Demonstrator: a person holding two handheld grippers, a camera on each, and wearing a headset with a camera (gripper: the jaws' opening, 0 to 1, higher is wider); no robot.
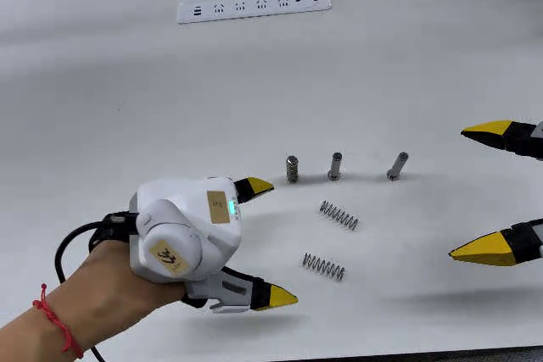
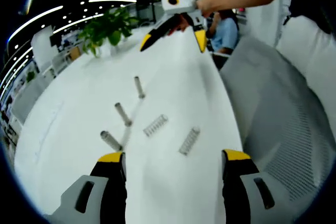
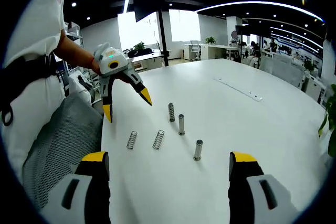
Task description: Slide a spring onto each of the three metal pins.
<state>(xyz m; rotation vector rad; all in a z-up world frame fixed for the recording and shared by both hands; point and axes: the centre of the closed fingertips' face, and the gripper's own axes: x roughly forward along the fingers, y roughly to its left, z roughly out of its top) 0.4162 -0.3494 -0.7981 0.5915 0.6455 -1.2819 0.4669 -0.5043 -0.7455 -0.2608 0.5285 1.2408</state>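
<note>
Three metal pins stand upright in a row on the white table. The left pin wears a spring; the middle pin and right pin are bare. Two loose springs lie in front of them, one nearer the pins and one closer to me. My left gripper is open at the lower left, its jaws pointing at the springs. My right gripper is open at the right edge. In the right gripper view the sprung pin is farthest, with both springs to the left.
A white power strip lies at the far side of the table. The table's front edge runs just below the left gripper. A grey mesh chair and a potted plant stand beyond the table.
</note>
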